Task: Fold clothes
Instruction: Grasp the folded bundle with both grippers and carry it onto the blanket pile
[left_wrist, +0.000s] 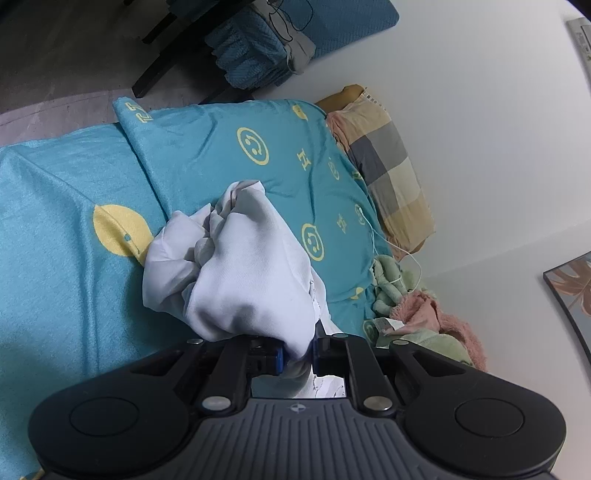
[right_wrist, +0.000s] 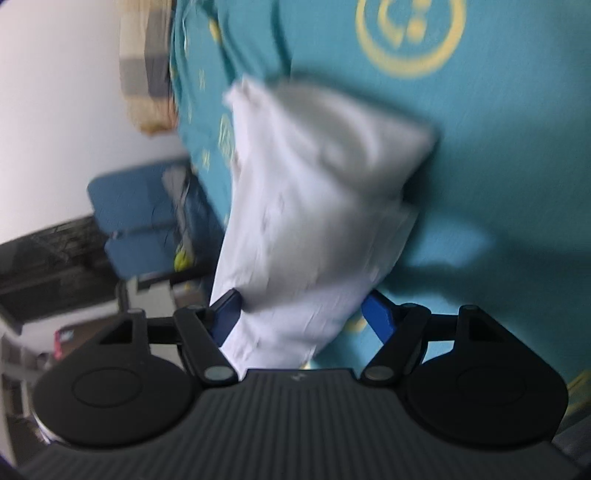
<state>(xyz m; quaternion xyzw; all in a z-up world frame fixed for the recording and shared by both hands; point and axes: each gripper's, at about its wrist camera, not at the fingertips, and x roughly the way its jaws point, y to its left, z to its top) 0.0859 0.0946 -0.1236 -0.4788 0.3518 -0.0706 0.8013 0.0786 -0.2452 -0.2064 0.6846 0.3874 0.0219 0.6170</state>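
- Landmark: teal bedspread with yellow smiley prints, covering the bed; all places below are given relative to it.
- Yellow disc print: on the bedspread's left half, just beside the left edge of the white cloth.
- White garment: crumpled in a bunch, raised above the middle of the bedspread in the left wrist view. In the right wrist view, the same garment is blurred and hangs as a long bundle in front of the bedspread.
- Left gripper: low over the bedspread's near edge; jaws pressed close, pinching a fold of the white garment between the blue pads.
- Teal pillow: same smiley print, lying on the bedspread's far part, behind the garment.
- Checked pillow: beige and grey, beyond the bedspread's right edge, against the white wall.
- Green and pink soft fabrics: heaped at the bedspread's right edge, below the checked pillow.
- Right gripper: jaws spread wide, blue pads on either side of the garment's lower end; whether they touch the cloth cannot be told through the blur.
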